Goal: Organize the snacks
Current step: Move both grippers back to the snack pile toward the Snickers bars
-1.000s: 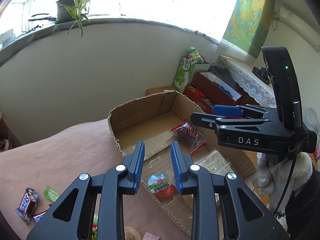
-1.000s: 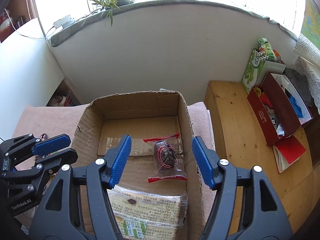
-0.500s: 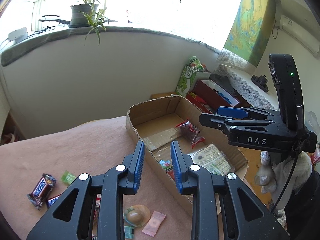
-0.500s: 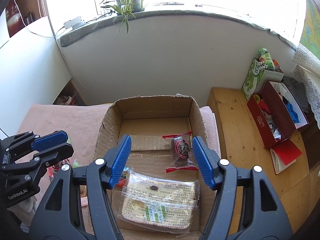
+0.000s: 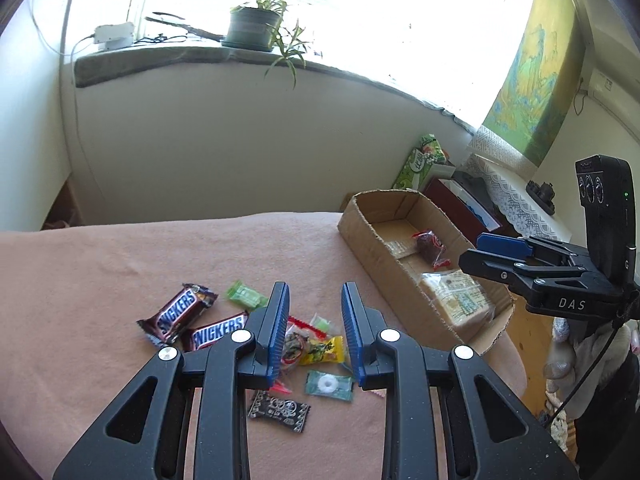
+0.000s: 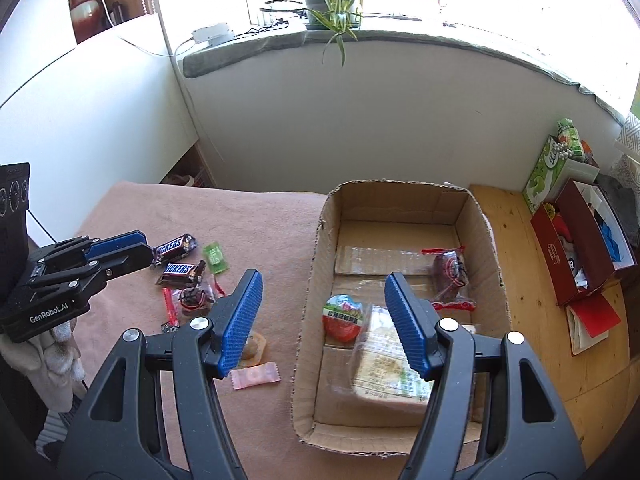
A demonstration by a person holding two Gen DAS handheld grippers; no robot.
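Observation:
A cardboard box (image 6: 320, 236) (image 5: 362, 236) stands on the pink cloth (image 5: 100, 264). It holds a red-sealed dark snack bag (image 6: 450, 270), a red egg-shaped snack (image 6: 343, 318) and a clear pack of biscuits (image 6: 380, 368). Loose snacks lie left of the box: two Snickers bars (image 5: 176, 314) (image 5: 218, 332), a green candy (image 5: 246, 296), a yellow packet (image 5: 322, 350), a mint (image 5: 329, 385) and a black packet (image 5: 280, 408). My left gripper (image 5: 314, 330) is open and empty above the loose pile. My right gripper (image 6: 324, 322) is open and empty above the box's left wall.
A round wafer snack (image 6: 252, 346) and a pink candy (image 6: 256, 376) lie beside the box. A wooden bench (image 6: 532, 320) on the right carries a red box (image 6: 576, 248) and a green carton (image 6: 552, 164). A potted plant (image 5: 252, 28) sits on the windowsill.
Both grippers have drawn back and swung left, away from the box. The left one now hangs over the loose snack pile. Both remain open and empty.

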